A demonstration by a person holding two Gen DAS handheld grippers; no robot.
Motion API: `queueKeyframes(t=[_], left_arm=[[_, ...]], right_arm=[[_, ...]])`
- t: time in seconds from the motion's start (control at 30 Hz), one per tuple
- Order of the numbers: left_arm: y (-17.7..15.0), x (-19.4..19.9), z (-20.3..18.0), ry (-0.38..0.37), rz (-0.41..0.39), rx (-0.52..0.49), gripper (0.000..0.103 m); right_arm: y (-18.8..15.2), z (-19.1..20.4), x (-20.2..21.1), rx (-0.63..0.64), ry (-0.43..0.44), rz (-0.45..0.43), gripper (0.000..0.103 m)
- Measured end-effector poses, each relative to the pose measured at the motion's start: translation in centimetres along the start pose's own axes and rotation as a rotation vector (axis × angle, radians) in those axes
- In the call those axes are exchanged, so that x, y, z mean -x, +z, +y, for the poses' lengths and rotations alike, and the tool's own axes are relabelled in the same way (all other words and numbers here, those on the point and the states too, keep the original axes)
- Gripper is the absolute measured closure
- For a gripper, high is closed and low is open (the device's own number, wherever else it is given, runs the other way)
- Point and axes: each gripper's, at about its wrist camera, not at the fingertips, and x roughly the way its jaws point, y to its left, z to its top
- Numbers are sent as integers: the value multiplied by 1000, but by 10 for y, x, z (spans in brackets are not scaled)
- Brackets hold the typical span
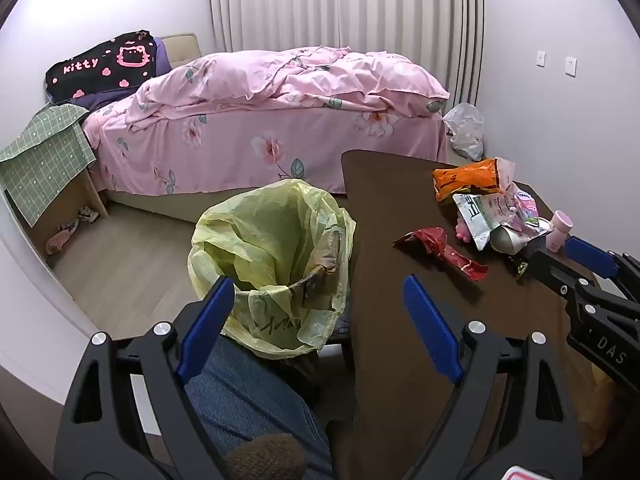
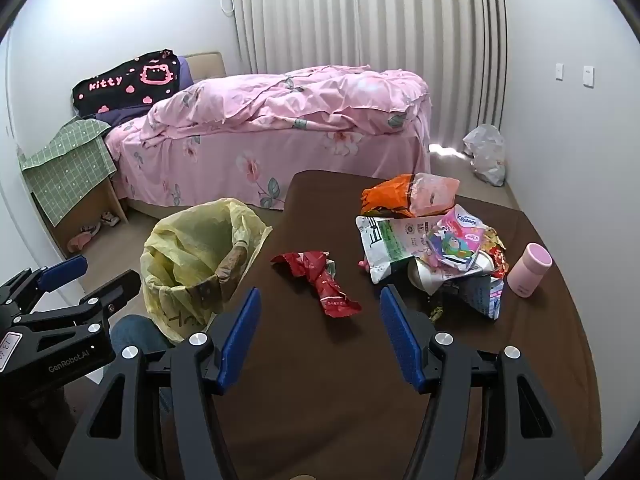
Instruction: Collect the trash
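While both the left gripper (image 1: 318, 320) and right gripper (image 2: 320, 332) hung spread and empty, the red wrapper (image 2: 320, 280) lay on the brown table (image 2: 320, 392) just ahead of the right one, likely needing pinching and carrying to the lined bin (image 2: 192, 260).

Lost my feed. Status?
Left gripper open, empty. Right gripper open, facing red wrapper. Lined bin beside table. Path clear.
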Motion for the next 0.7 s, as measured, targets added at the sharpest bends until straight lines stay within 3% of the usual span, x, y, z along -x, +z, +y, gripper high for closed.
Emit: queueKeyframes(t=[0.7], left_arm=[[2,3,-4,8,-25,-13,21]], right_arm=[[0,4,1,19,0,-13,45]])
